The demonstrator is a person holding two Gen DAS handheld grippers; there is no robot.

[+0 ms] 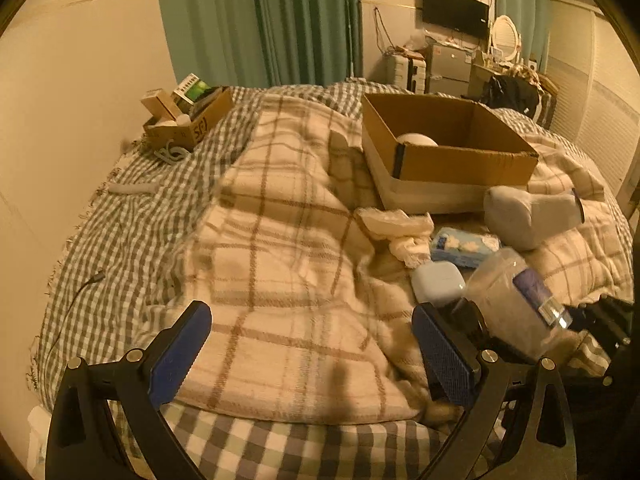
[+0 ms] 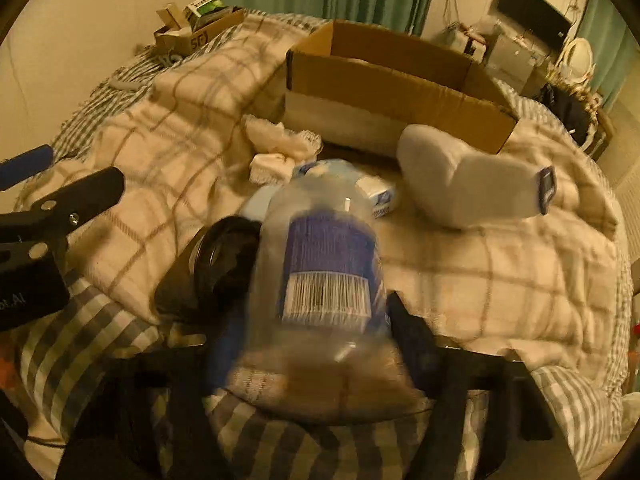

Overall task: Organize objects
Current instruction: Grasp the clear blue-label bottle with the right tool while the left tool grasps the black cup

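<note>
My right gripper (image 2: 320, 332) is shut on a clear plastic pack with a blue label (image 2: 324, 264), held above the bed; the pack also shows in the left wrist view (image 1: 516, 300). My left gripper (image 1: 312, 344) is open and empty over the plaid blanket. An open cardboard box (image 1: 448, 160) stands on the bed with a white round object (image 1: 418, 140) inside. In front of it lie a grey pillow-shaped item (image 2: 468, 184), a white cloth (image 2: 280, 144), a blue tissue pack (image 1: 460, 246), a pale blue case (image 1: 438, 282) and a black jar (image 2: 224, 264).
A smaller cardboard box full of items (image 1: 188, 114) sits at the bed's far left corner, against the wall. A grey remote-like bar (image 1: 132, 189) and a cable (image 1: 76, 296) lie on the checked sheet at left. Furniture and a wall TV (image 1: 456, 10) stand beyond the bed.
</note>
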